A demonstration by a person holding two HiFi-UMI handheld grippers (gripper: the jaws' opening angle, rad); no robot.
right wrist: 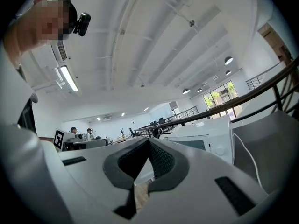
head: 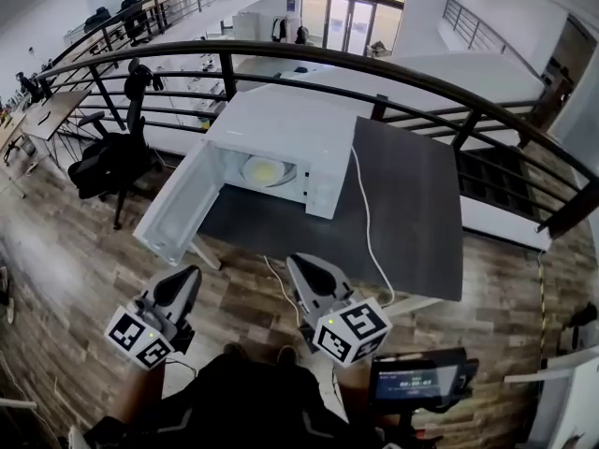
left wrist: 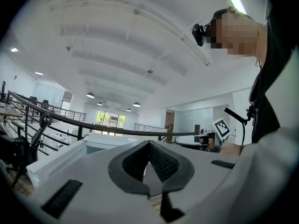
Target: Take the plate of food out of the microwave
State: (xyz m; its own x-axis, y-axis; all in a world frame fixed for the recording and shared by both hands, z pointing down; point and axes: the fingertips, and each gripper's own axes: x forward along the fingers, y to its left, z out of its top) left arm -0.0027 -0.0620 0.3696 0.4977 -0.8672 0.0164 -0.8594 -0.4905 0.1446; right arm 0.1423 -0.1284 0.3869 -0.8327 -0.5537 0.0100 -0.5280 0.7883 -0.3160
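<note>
At the bottom of the head view, the left gripper (head: 187,277) sits lower left and the right gripper (head: 301,267) lower centre, each over the wooden floor (head: 84,279) and short of the table (head: 412,204). In both gripper views the jaws are closed tip to tip with nothing between them. A small lit screen (head: 416,382) shows at the lower right.

Beyond them, the dark table fills the middle of the frame. On its left part stands the white microwave (head: 281,129), its door (head: 178,204) swung wide open toward the lower left. The plate of food (head: 265,170), pale with something yellowish on it, lies inside the cavity, well apart from both grippers. A white cable (head: 365,213) runs from the microwave across the table toward its near edge.

Farther off, a black office chair (head: 117,157) stands at the left, and a curved dark railing (head: 374,68) crosses the upper frame.
</note>
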